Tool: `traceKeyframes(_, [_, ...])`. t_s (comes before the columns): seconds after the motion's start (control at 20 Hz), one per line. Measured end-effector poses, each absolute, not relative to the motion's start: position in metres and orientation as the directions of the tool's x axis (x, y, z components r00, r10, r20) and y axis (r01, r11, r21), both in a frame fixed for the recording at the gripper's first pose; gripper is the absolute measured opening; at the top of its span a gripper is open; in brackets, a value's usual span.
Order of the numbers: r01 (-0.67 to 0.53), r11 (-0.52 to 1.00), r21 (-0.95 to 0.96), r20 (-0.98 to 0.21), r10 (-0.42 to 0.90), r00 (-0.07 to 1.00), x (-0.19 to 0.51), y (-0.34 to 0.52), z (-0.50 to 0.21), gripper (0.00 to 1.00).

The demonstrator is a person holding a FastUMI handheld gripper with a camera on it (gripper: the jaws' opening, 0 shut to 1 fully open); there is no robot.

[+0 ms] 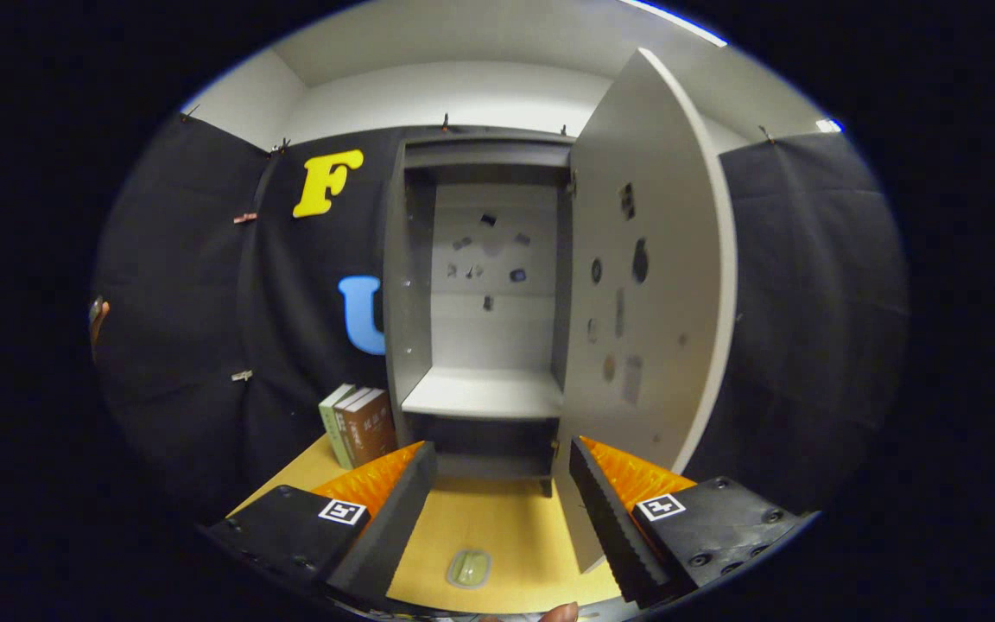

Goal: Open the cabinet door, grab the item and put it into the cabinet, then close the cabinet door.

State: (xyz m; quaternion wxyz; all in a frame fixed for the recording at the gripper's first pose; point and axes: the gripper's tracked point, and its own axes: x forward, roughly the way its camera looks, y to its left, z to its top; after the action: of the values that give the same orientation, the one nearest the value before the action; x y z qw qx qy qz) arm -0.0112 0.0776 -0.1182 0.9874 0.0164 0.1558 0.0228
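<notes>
A tall grey cabinet (411,285) stands at the back of the wooden table (497,527), straight beyond my fingers. Its door (649,285) is swung wide open to the right, its lower edge close to my right finger. Inside, a pale shelf (484,393) is bare, and small stickers dot the back wall and the door's inner face. A small flat greenish item (469,568) lies on the table between my fingers, nearer than their tips. My gripper (502,462) is open with nothing between its fingers.
Three books (359,425) stand upright on the table against the cabinet's left side. Black cloth walls close in the booth left and right. A fingertip of a person (560,612) shows near the table's front edge.
</notes>
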Motion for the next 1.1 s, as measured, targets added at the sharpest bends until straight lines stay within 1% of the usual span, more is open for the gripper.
traceKeyframes(0.1, [-0.054, 0.996, 0.066, -0.422, 0.077, 0.904, -0.010, 0.102, -0.175, 0.98])
traceKeyframes(0.2, [-0.055, 0.997, 0.054, -0.524, 0.075, 0.848, -0.007, 0.113, -0.237, 0.98])
traceKeyframes(0.4, [-0.033, 0.997, 0.074, -0.669, 0.075, 0.739, -0.009, 0.126, -0.349, 0.98])
traceKeyframes(0.55, [0.002, 0.997, 0.077, -0.727, 0.054, 0.684, -0.003, 0.131, -0.417, 0.98])
traceKeyframes(0.9, [0.027, 1.000, -0.009, -0.809, -0.023, 0.588, 0.014, 0.124, -0.520, 0.96])
traceKeyframes(0.95, [0.041, 0.999, -0.007, -0.822, -0.029, 0.568, 0.012, 0.126, -0.532, 0.86])
traceKeyframes(1.0, [0.053, 0.999, -0.011, -0.835, -0.038, 0.549, 0.010, 0.124, -0.542, 0.82])
traceKeyframes(1.1, [0.064, 0.997, -0.038, -0.861, -0.065, 0.505, 0.002, 0.117, -0.558, 0.65])
